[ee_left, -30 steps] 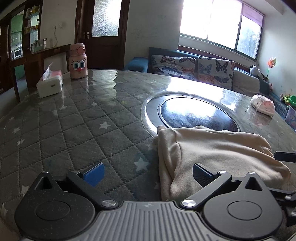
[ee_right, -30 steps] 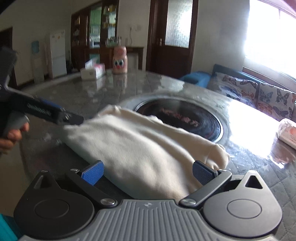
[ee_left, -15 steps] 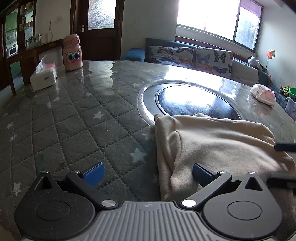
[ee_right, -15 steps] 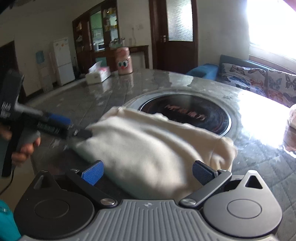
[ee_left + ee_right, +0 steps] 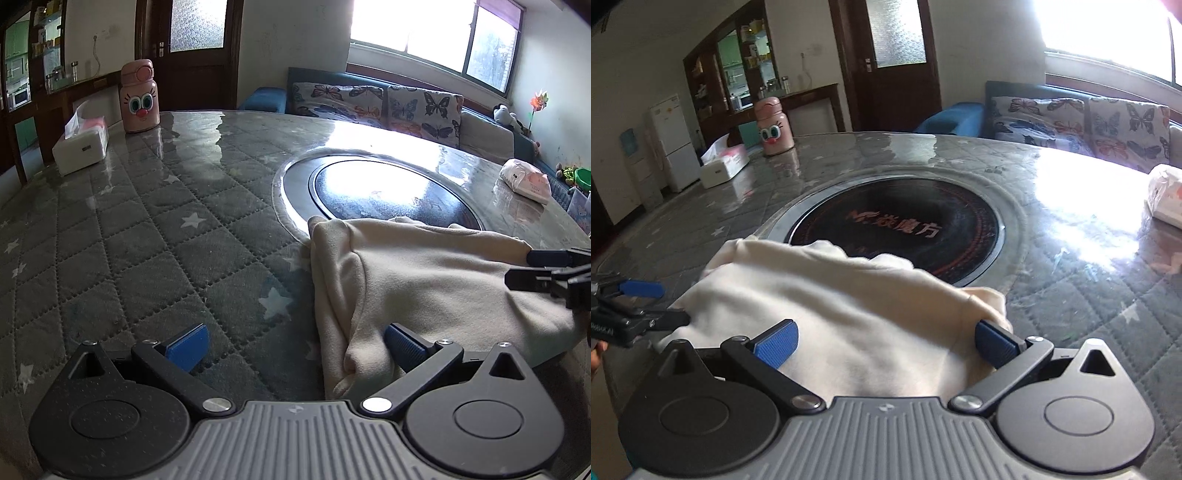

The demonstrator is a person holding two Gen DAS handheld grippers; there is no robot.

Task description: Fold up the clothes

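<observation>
A folded cream garment [image 5: 436, 280] lies on the quilted star-pattern table [image 5: 129, 236], its far edge over the rim of the round inset. My left gripper [image 5: 295, 347] is open at the garment's left end, with the cloth edge bunched against its right pad [image 5: 402, 345]. The right gripper [image 5: 546, 269] shows at the right edge of that view. In the right wrist view the cream garment [image 5: 849, 295] fills the gap of my open right gripper [image 5: 886, 343], both blue pads spread wide. The left gripper [image 5: 639, 306] sits at the garment's left end.
A black round hotplate [image 5: 897, 225] is set into the table's middle. A pink cartoon bottle [image 5: 139, 96] and a white tissue box [image 5: 81, 144] stand at the far left. A wipes pack [image 5: 524, 181] lies far right. A butterfly-print sofa [image 5: 376, 103] runs behind the table.
Both grippers have closed in on the garment's ends and stayed open. The right one has pushed forward so the cloth now sits between its pads. The garment looks slightly more bunched.
</observation>
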